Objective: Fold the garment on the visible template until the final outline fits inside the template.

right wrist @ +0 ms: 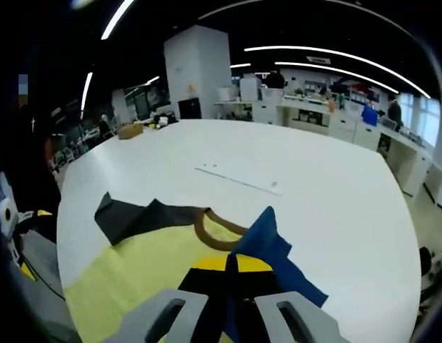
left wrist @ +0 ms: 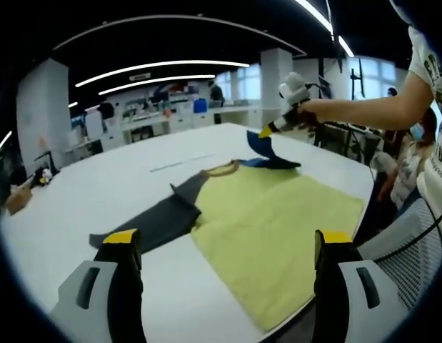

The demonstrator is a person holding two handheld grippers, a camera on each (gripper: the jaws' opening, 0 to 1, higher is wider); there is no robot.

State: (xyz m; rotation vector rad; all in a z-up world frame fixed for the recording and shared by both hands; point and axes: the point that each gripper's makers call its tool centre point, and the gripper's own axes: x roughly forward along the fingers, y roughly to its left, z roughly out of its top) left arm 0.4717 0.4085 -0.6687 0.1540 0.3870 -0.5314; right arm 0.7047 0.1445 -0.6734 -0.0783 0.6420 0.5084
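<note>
One garment (left wrist: 270, 236) on the white worktop (left wrist: 135, 168): pale yellow body, lying flat. Two sleeves counted. One dark grey sleeve (left wrist: 153, 218) spread flat on the worktop to the side of the body; one blue sleeve (left wrist: 267, 151) lifted off the surface at the far corner. One brown-edged neckline (left wrist: 222, 169) between the two sleeves.

Two claws. Left claw (left wrist: 228, 246): jaws spread wide, yellow-tipped, nothing between them, hovering over the near edge of the garment. Right claw (left wrist: 267, 131), seen across the worktop in the left gripper view, held in a person's hand (left wrist: 313, 111), pinching the blue sleeve and holding its tip up. In the right gripper view the right claw (right wrist: 230, 266) has its jaws pressed together on the blue fabric (right wrist: 267, 246), yellow tips touching the cloth; the grey sleeve (right wrist: 138, 214) and neckline (right wrist: 210, 232) lie just beyond.

One faint line with small marks (right wrist: 238, 179) on the bare worktop, well apart from the garment; cannot tell whether it is a template edge.

Surroundings: open office, a white pillar (right wrist: 198, 71), desks with clutter (right wrist: 313, 107), ceiling light strips (left wrist: 160, 68). A cardboard box (right wrist: 129, 130) at the far worktop edge. A seated person (left wrist: 403, 175) beside the worktop past the garment's edge. A cable (left wrist: 420, 236) trails across a mesh chair (left wrist: 406, 257) near the left claw.
</note>
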